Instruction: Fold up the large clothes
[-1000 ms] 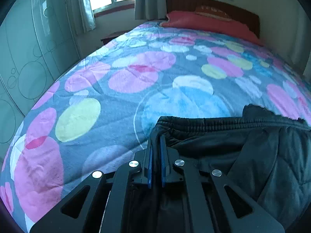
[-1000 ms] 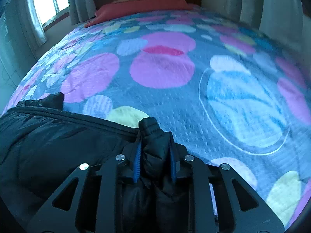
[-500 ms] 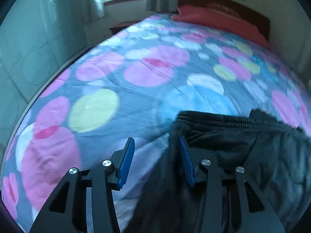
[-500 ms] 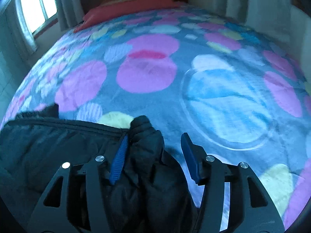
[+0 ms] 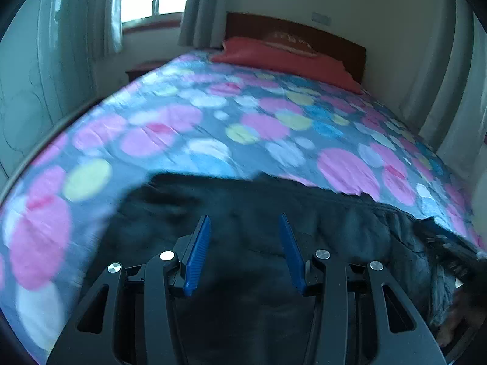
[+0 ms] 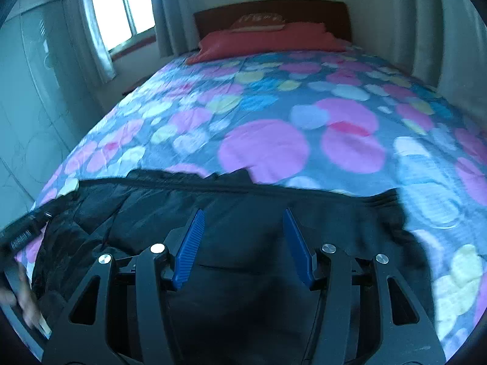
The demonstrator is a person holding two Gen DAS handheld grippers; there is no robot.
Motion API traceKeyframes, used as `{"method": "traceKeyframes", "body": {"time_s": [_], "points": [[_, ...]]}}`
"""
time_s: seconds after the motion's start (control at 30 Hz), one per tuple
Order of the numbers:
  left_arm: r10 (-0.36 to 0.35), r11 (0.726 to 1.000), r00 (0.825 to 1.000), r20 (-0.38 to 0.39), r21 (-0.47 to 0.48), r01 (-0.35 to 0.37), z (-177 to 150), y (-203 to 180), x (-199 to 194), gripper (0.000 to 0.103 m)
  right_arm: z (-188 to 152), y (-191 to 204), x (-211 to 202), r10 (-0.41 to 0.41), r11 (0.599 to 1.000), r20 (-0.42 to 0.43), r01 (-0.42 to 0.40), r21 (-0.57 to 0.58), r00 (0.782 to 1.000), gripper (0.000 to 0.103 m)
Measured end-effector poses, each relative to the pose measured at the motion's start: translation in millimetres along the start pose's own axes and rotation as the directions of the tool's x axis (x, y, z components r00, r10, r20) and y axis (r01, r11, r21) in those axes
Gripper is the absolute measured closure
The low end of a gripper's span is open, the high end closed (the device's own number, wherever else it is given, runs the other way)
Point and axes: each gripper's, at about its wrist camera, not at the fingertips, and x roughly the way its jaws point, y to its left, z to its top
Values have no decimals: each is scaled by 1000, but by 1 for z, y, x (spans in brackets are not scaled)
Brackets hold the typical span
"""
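Your left gripper (image 5: pixel 245 245) now has its blue pads standing apart with nothing pinched between them, where a second ago they were clamped on the hem of the black jacket (image 5: pixel 258 219). Your right gripper (image 6: pixel 243 240) shows the same: jaws spread and empty, the padded corner it was holding let go. Both tools have pulled back and up, so the jacket lies below them, spread flat across the near end of the spotted bedspread (image 6: pixel 264 149), its far edge running straight across both views. That reads as one fold laid down and released; you likely need fresh grips on the sides for the next fold. A hand (image 6: pixel 27 301) shows blurred at the right view's left edge
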Motion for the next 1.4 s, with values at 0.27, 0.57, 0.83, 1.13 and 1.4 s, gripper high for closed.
{"method": "traceKeyframes", "body": {"time_s": [0.27, 0.57, 0.83, 1.13, 1.4], "points": [[85, 996, 994, -72, 14, -84, -33, -16, 53, 54, -30, 6, 54, -70, 997, -74, 68, -28, 995, 48], [150, 987, 987, -63, 72, -146, -46, -23, 70, 55, -39, 10, 69, -126, 991, -54, 123, -58, 991, 47], [132, 990, 988, -81, 51, -128, -34, -14, 38, 55, -28, -2, 15, -99, 994, 19, 99, -38, 995, 47], [160, 987, 986, -42, 10, -159, -49, 23, 28, 55, -37, -74, 0, -188, 980, -20, 189, 54, 982, 47], [158, 987, 987, -42, 21, -157, -59, 24, 46, 54, -60, -80, 27, -196, 979, -19, 197, 59, 980, 46]]}}
